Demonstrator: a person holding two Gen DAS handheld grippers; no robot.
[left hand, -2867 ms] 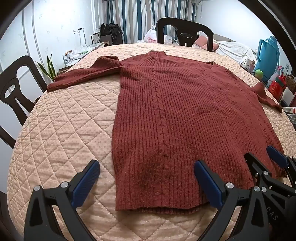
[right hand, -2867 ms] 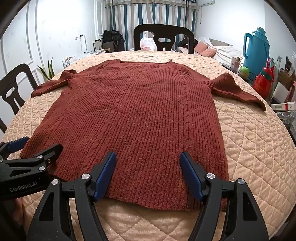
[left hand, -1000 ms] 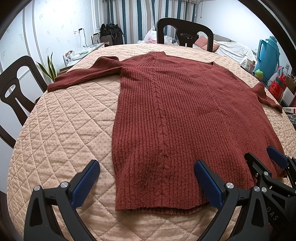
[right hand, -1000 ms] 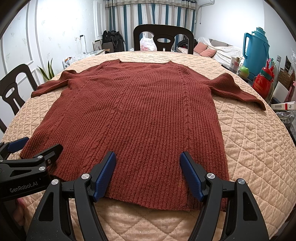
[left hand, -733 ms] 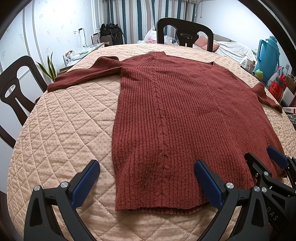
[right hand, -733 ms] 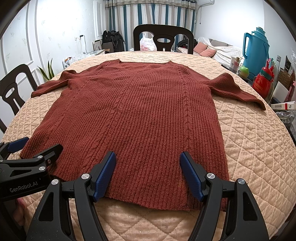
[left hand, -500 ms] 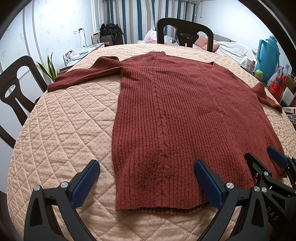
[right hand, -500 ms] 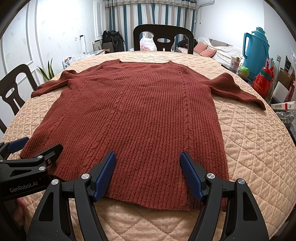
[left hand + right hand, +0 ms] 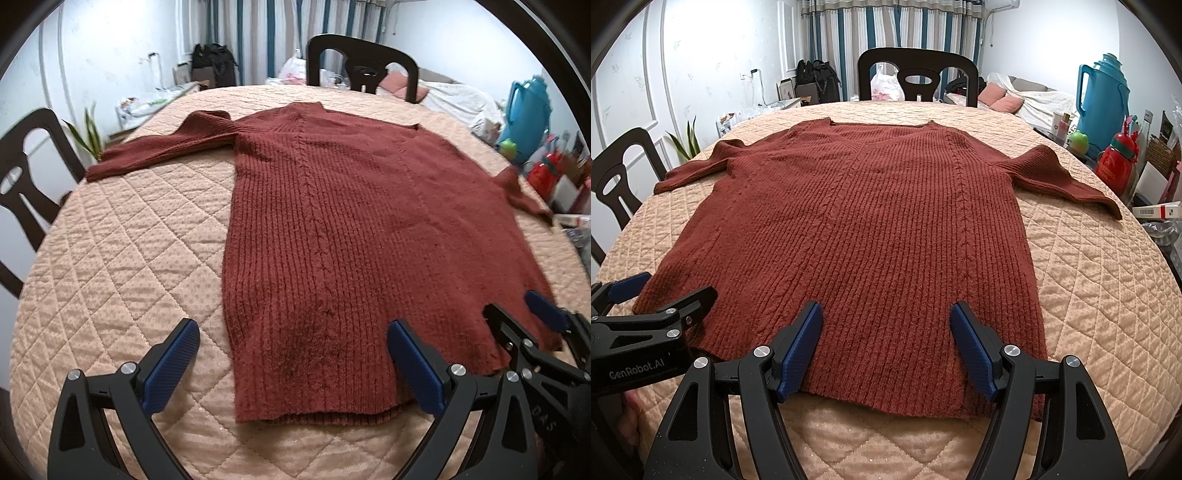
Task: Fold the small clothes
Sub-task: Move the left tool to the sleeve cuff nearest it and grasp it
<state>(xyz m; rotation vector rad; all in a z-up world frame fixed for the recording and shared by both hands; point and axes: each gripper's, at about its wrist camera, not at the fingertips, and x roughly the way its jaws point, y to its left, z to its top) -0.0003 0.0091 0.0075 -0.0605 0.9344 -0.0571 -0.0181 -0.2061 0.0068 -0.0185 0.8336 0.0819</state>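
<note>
At the hem of the sweater (image 9: 871, 236), I hold both grippers (image 9: 291, 363) (image 9: 886, 345) spread, empty; thick knit may bunch if pinched unevenly.

Sweater (image 9: 857, 236) flat on table (image 9: 1100, 295), hem near, neckline far. Chair (image 9: 918, 75) behind, another chair (image 9: 617, 181) left, flask (image 9: 1102, 99) far right.

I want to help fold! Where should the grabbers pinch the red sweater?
Probably the bottom hem of the sweater, one corner each. It lies flat, hem nearest, so the left gripper and right gripper, both open, can slide in low from the near edge.
</note>
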